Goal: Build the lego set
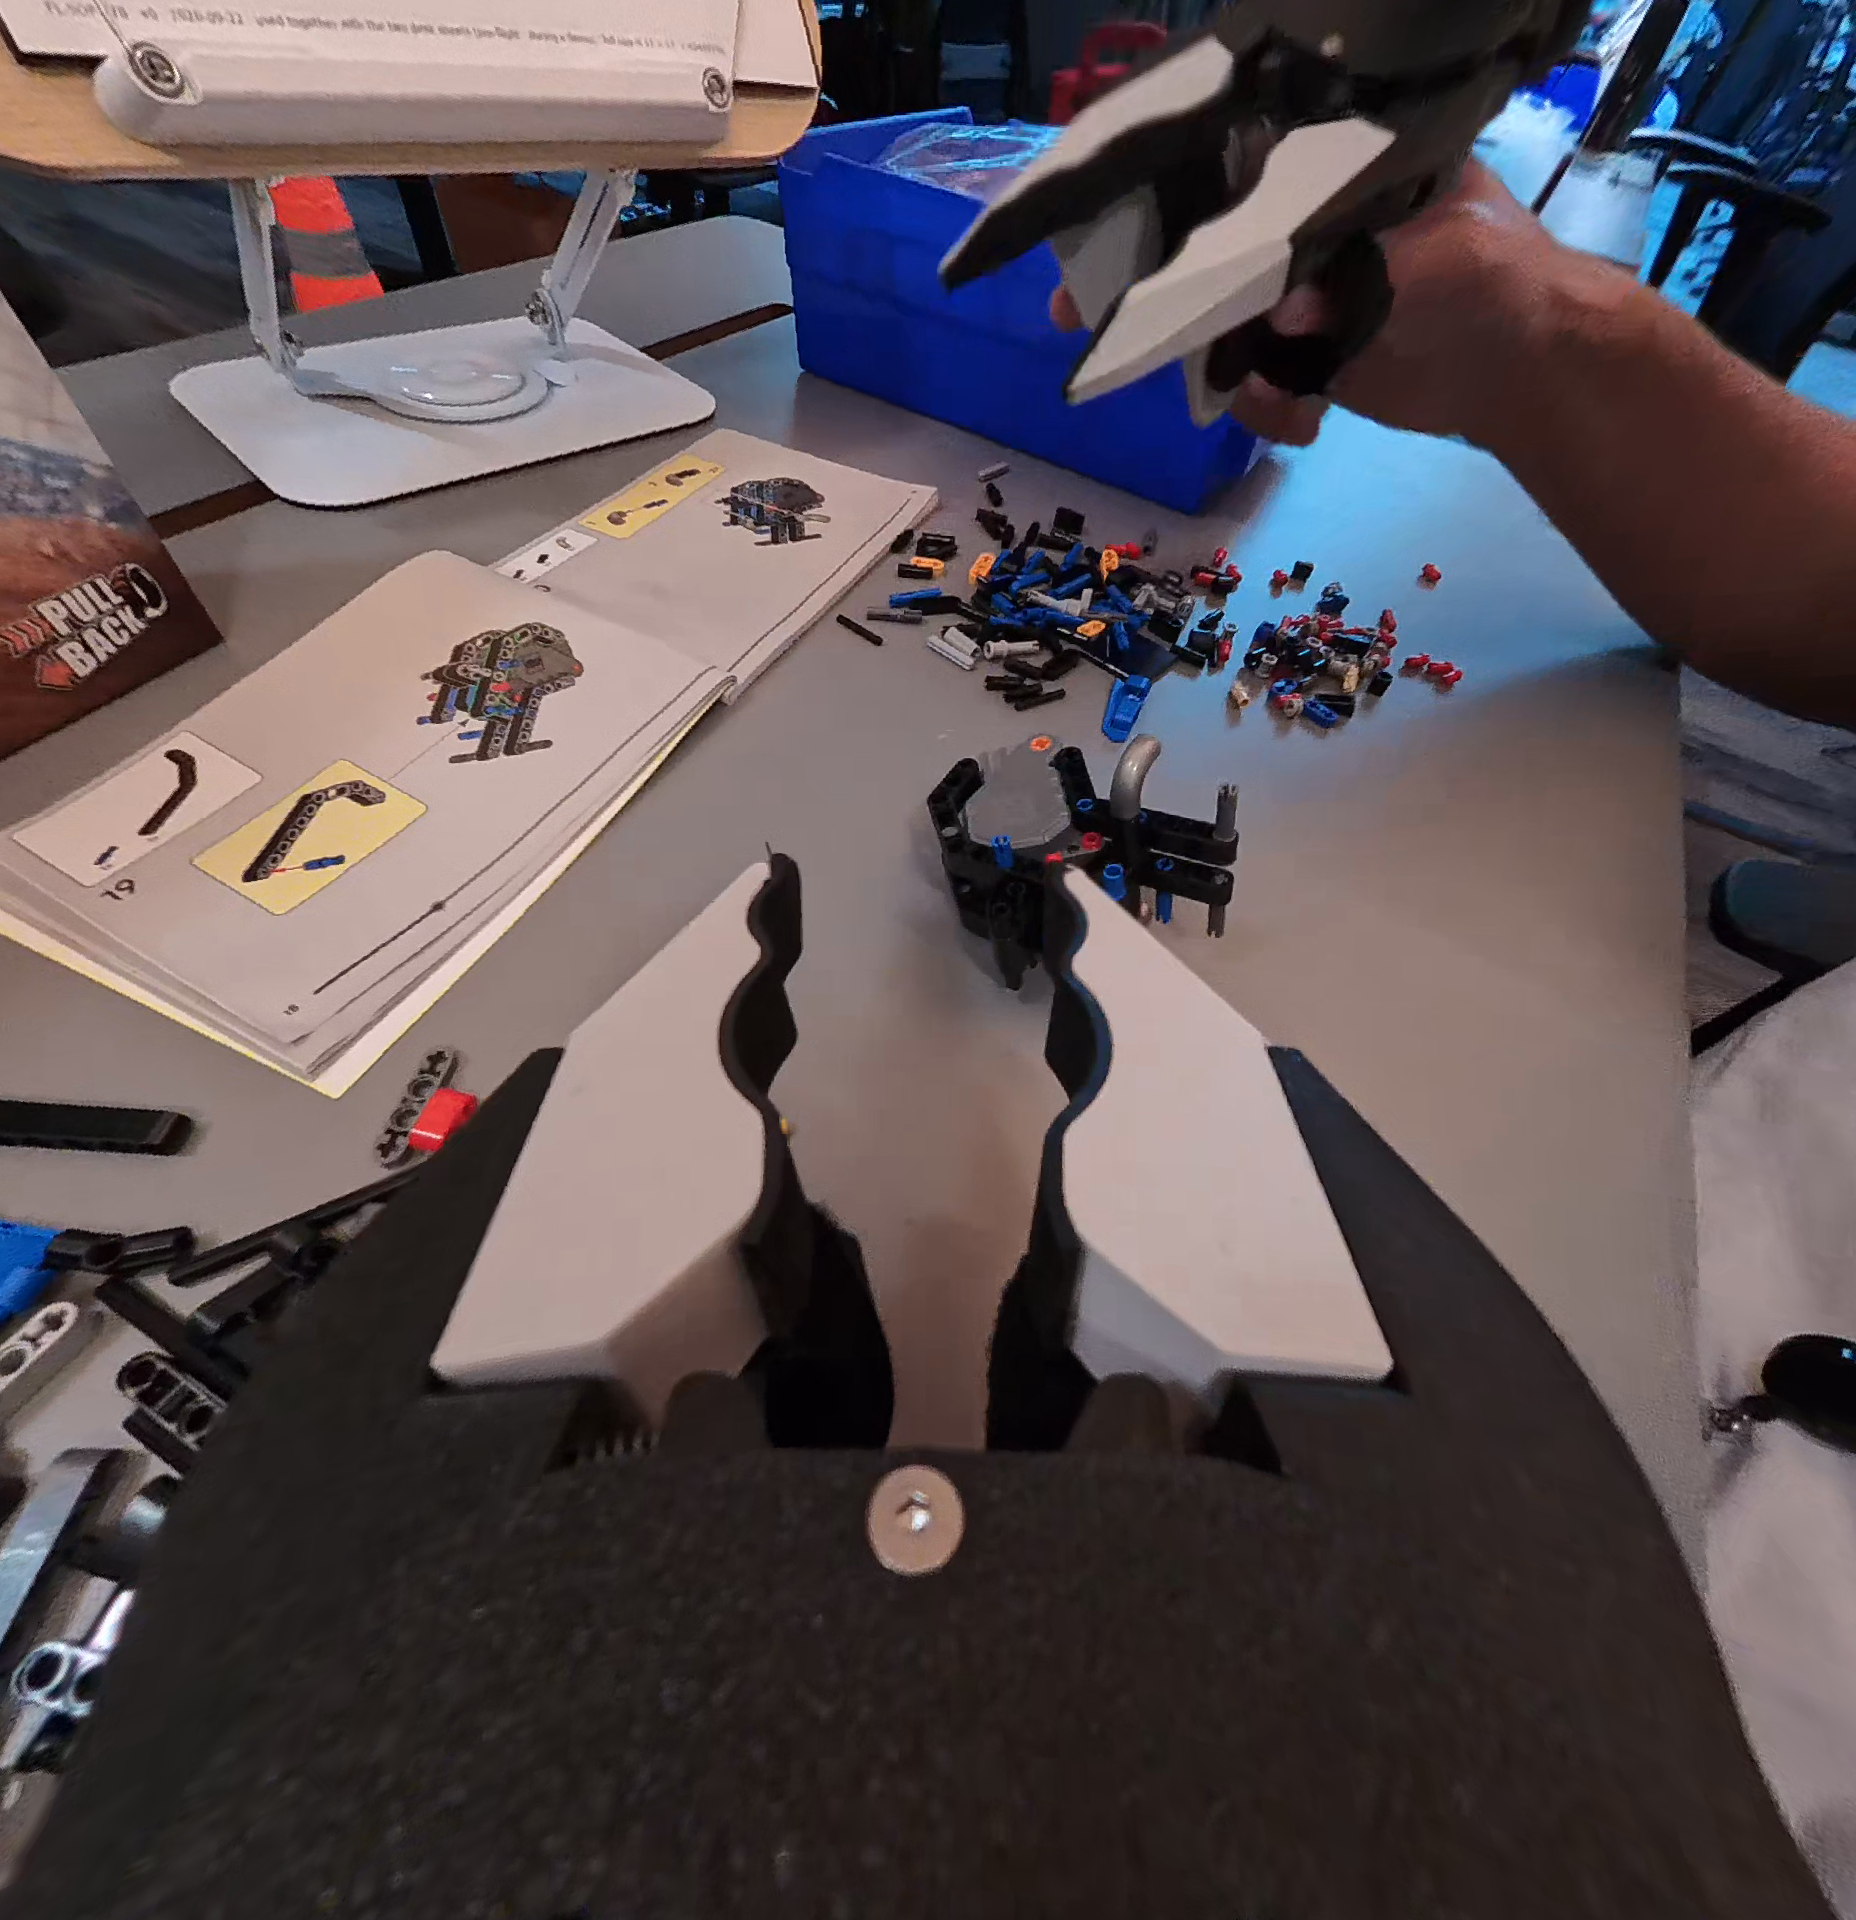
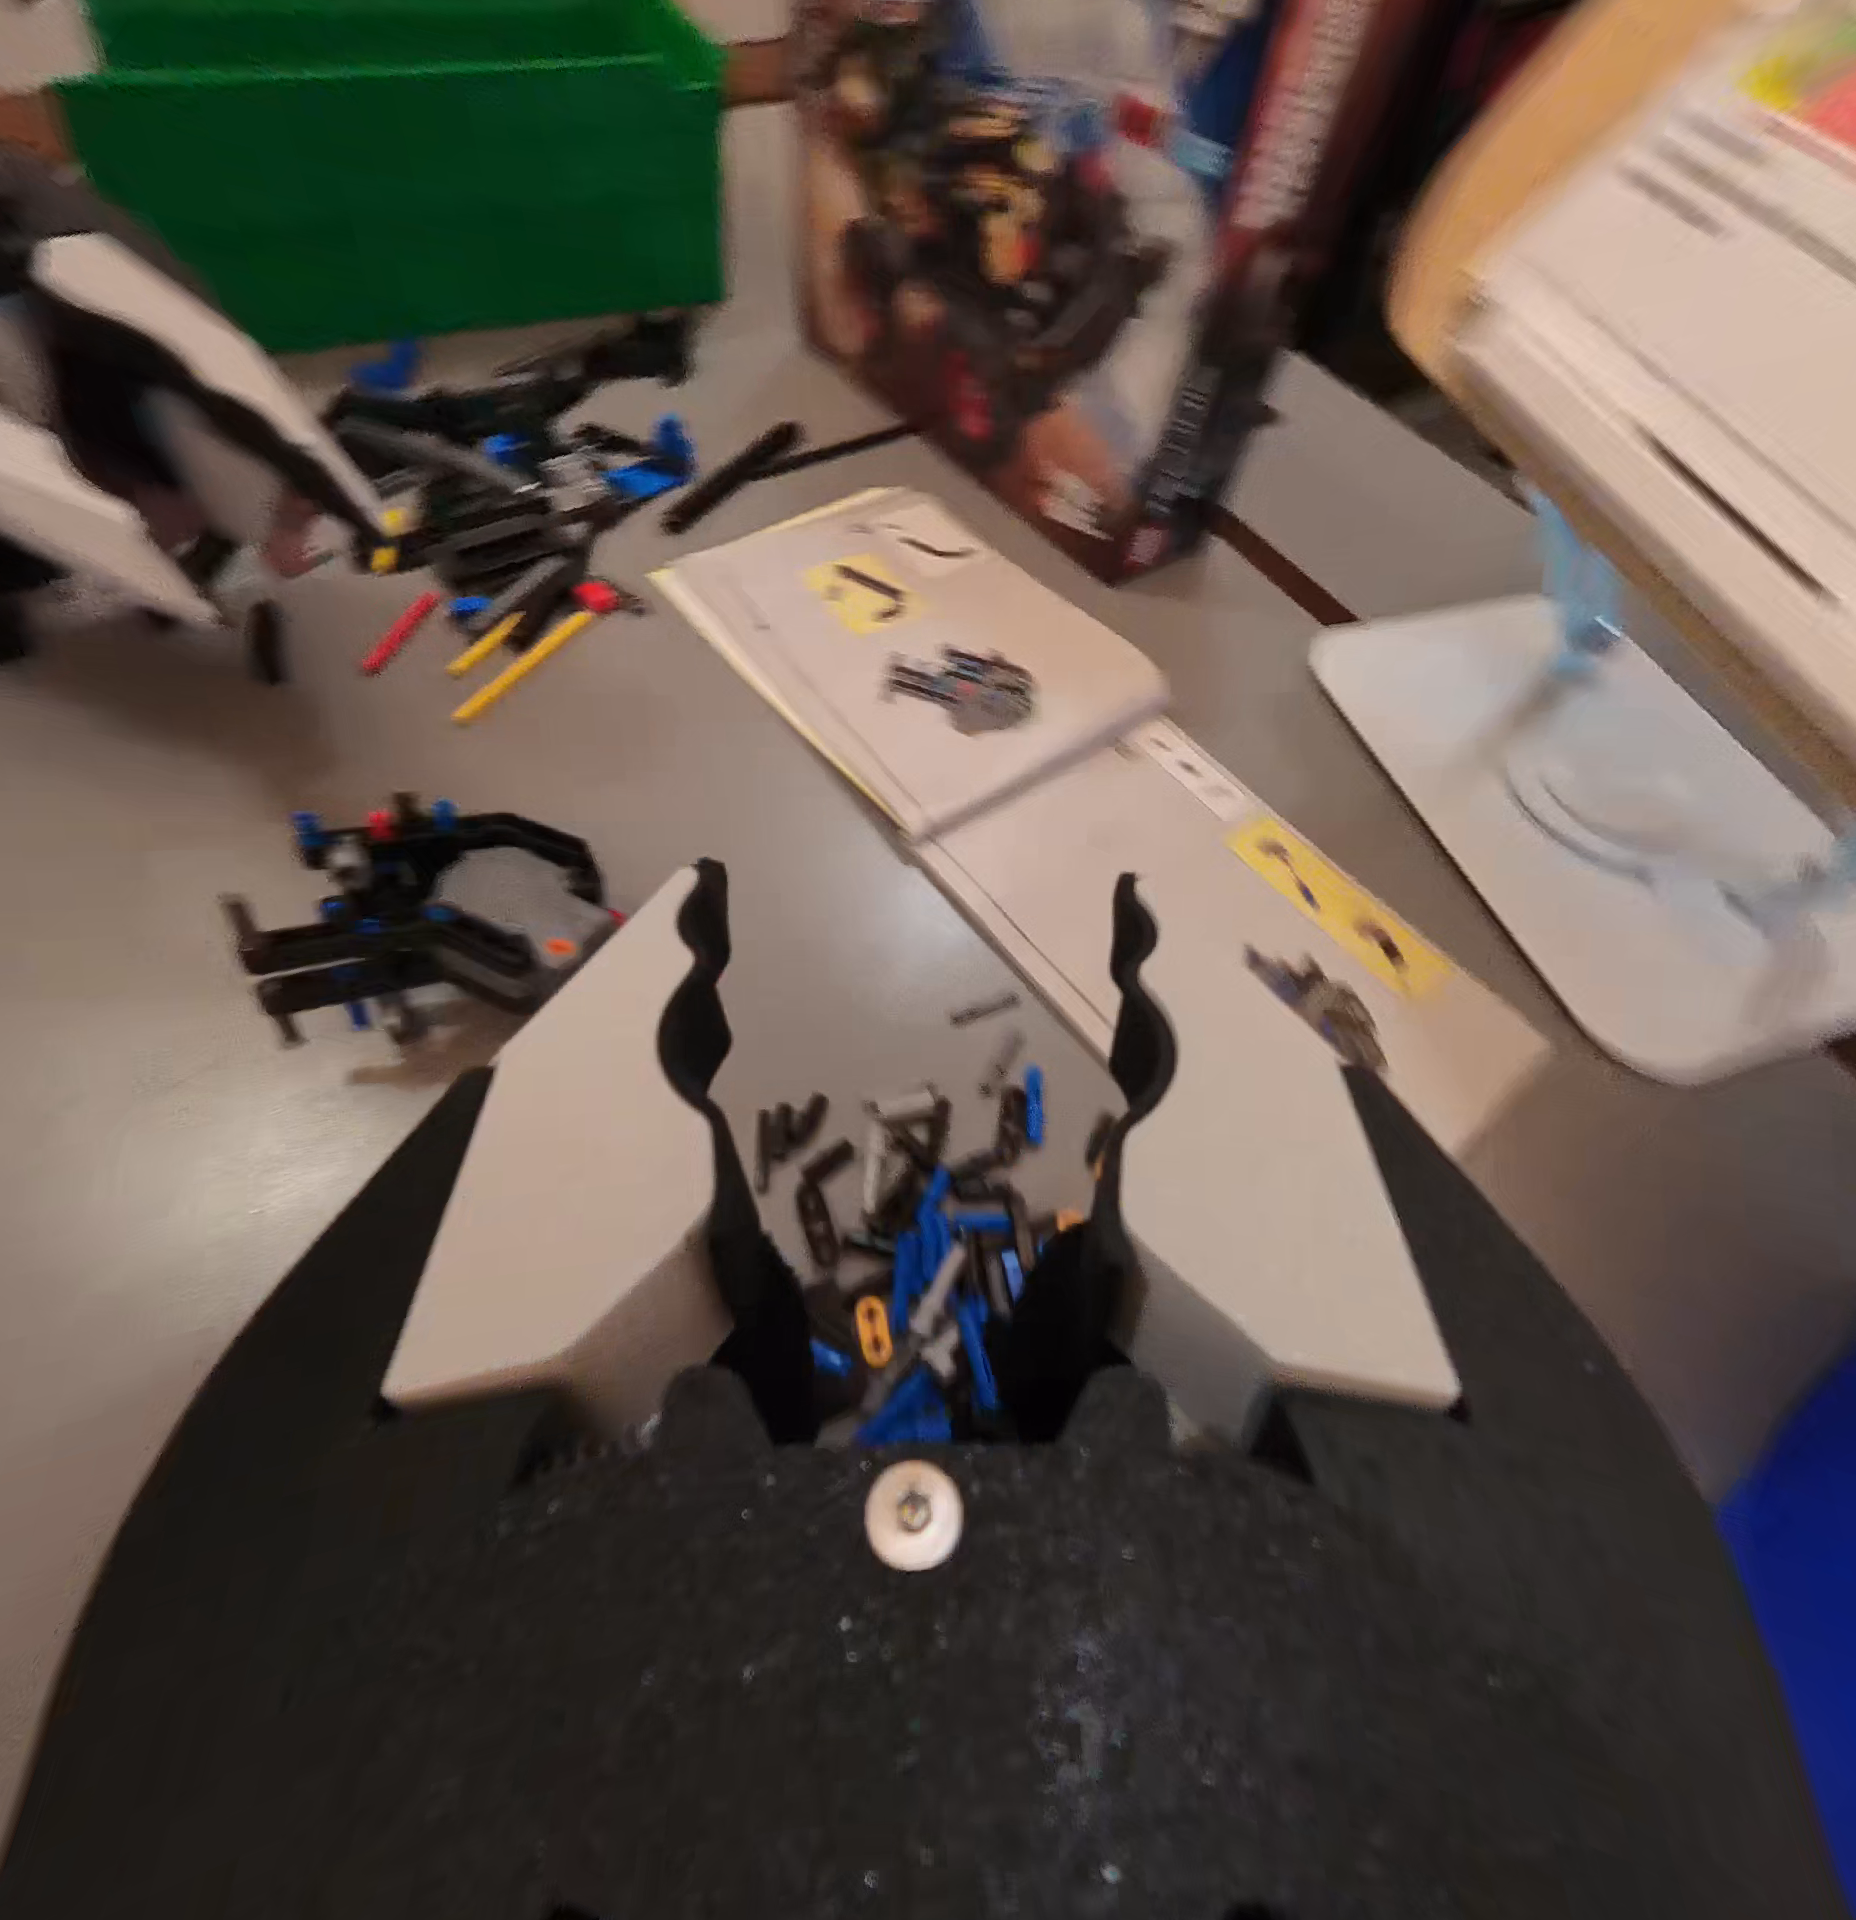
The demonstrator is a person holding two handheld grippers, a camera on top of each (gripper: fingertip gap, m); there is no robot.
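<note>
A partly built black and grey lego model [image 1: 1080, 842] with blue pins sits on the grey table, just beyond my left gripper's right fingertip. My left gripper [image 1: 919, 883] is open and empty above the table. The model also shows in the right wrist view [image 2: 415, 925], to the left. My right gripper [image 2: 919, 883] is open and empty, held above a pile of small black, blue and grey pins [image 2: 924, 1226]. In the left wrist view the right gripper [image 1: 1049, 312] hangs high over that pile [image 1: 1090, 613]. The open instruction booklet [image 1: 404, 748] lies left of the model.
A blue bin [image 1: 965, 312] stands at the back, a white stand [image 1: 436, 405] holding a board behind the booklet. The set's box [image 2: 1049, 260] and a green bin [image 2: 404, 177] stand at the far side. Long black, yellow and red beams [image 2: 508, 540] lie near the left gripper.
</note>
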